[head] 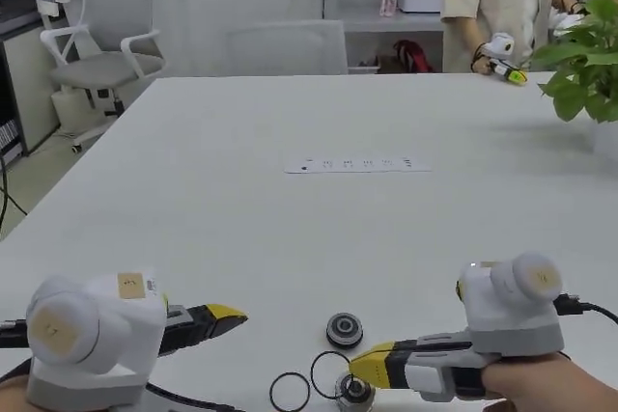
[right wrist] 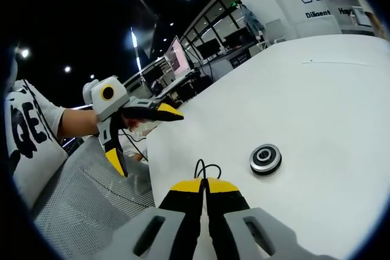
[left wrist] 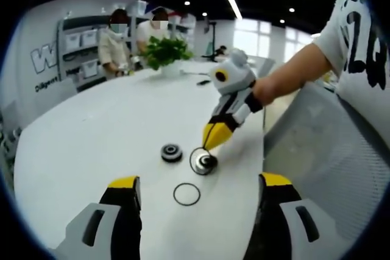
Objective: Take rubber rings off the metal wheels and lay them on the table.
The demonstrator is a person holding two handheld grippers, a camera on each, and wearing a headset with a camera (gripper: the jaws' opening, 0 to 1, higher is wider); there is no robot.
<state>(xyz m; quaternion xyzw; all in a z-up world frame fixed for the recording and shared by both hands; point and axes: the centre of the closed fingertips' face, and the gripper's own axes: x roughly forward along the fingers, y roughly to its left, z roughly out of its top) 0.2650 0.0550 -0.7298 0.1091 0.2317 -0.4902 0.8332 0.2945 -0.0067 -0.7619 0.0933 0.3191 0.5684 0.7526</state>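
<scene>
- The rubber ring [head: 330,370], thin, soft and stretchy, hangs partly off a metal wheel [head: 354,391] at the near edge of the counter [head: 290,238]; its free loop looks the best hold.
- Right tongs [right wrist: 205,182] are pinched on that loop.
- Left tongs [left wrist: 201,181] gape empty near a loose ring [left wrist: 186,194].

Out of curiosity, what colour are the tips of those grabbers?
Yellow fingertips, black just behind them; clearest in the left gripper view.

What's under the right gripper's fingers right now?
A metal wheel sits under the right gripper's shut fingers, a rubber ring looping out from them. The pinch point itself is covered.
</scene>
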